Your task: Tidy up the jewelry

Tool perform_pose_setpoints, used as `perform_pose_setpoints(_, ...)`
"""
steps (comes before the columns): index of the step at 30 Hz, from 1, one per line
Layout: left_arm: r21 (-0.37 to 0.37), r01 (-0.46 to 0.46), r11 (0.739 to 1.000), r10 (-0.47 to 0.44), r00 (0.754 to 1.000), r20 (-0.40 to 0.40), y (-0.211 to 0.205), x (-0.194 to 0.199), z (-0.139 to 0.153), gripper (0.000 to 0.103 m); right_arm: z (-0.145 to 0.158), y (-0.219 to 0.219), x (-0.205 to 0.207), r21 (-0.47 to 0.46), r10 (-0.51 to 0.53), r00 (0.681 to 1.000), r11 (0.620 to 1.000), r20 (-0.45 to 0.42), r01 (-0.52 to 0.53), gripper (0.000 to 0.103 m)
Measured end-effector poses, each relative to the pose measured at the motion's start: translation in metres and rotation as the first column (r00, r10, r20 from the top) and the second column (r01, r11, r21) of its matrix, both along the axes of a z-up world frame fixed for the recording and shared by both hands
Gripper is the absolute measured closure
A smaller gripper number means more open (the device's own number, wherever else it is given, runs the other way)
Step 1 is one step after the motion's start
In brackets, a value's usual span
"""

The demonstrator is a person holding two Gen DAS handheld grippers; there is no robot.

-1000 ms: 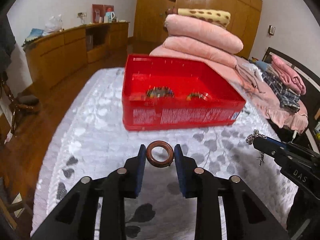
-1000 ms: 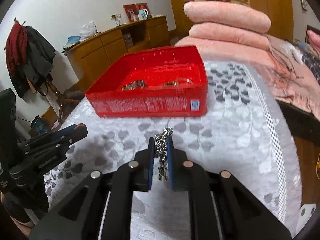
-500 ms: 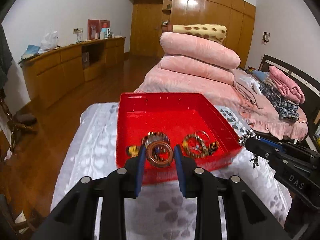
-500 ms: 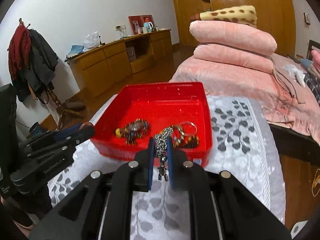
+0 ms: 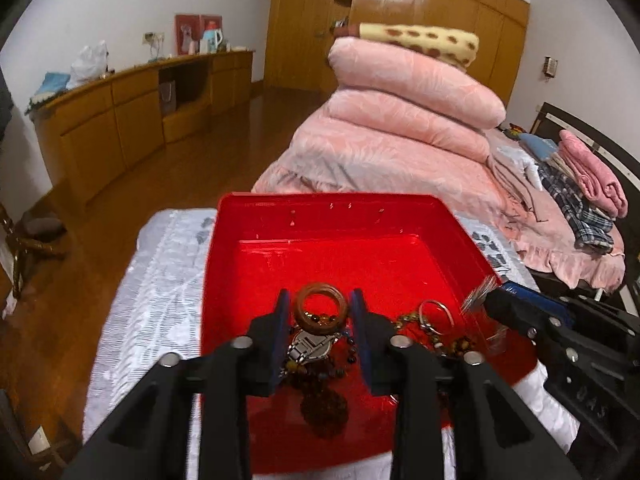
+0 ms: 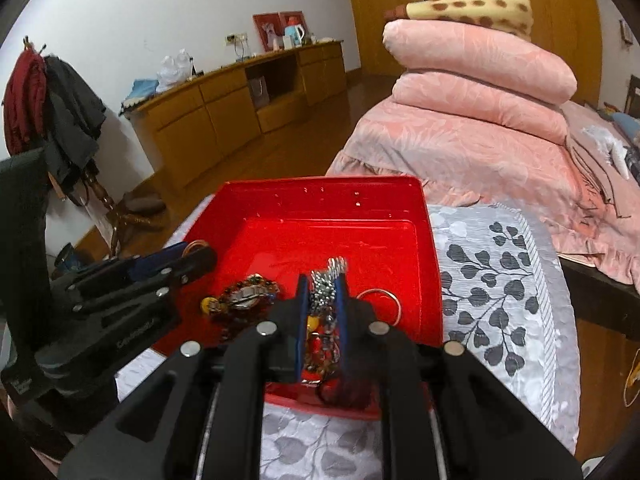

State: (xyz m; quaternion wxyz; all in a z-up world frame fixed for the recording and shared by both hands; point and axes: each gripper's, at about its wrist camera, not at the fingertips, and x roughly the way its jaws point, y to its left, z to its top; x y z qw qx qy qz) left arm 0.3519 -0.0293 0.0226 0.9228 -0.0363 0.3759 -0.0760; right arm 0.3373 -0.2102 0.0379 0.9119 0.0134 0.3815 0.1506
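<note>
The brown ring bangle (image 5: 320,309) sits upright between the blue pads of the left gripper (image 5: 320,312), above the near part of the red box (image 5: 256,216). The jaws stand slightly wider than the bangle; a sliver of gap shows on each side, so whether they grip it cannot be told. It looks rigid, smooth and light, likely to slip; a hold across its outer rim, as here, suits it.

The silver bead chain (image 6: 325,286) is pinched between the narrow-set pads of the right gripper (image 6: 321,292), over the near right part of the red box, its top bunched above the pads. It appears limp and light and would swing or drape when let go; the bunched middle is the sound place to hold.

Inside the box, near its front wall, lie a beaded bracelet with a watch-like piece (image 5: 312,346), a thin metal hoop (image 5: 436,316) and dark beads (image 5: 324,408).

The box rests on a grey leaf-patterned cloth (image 6: 500,280). Beyond its far wall is a bed with stacked pink quilts (image 5: 400,120).

Judgement: both pieces are placed for release into the box.
</note>
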Motion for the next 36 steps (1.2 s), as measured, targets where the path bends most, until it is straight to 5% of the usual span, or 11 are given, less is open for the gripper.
perform_pose_setpoints(2, 0.007, -0.001, 1.0, 0.001, 1.0, 0.003, 0.0, 0.001, -0.006, 0.049, -0.002, -0.002, 0.0, -0.026, -0.024, 0.999, 0.999, 0.022, 0.025, 0.057)
perform_pose_setpoints(12, 0.015, -0.025, 1.0, 0.024, 0.998, 0.067, 0.009, -0.013, 0.007, 0.041, 0.011, -0.024, -0.015, -0.044, -0.107, 0.989, 0.993, 0.099, 0.112, 0.048)
perform_pose_setpoints(27, 0.031, -0.101, 0.994, 0.097, 0.988, 0.117, 0.042, -0.077, 0.005, 0.017, -0.005, -0.036, -0.062, -0.037, -0.145, 0.986, 0.988, 0.083, 0.149, 0.018)
perform_pose_setpoints(36, 0.033, -0.109, 0.993, 0.104, 0.986, 0.127, 0.045, -0.128, -0.006, 0.006, -0.024, -0.025, -0.113, -0.032, -0.135, 0.989, 0.99, 0.056, 0.137, 0.009)
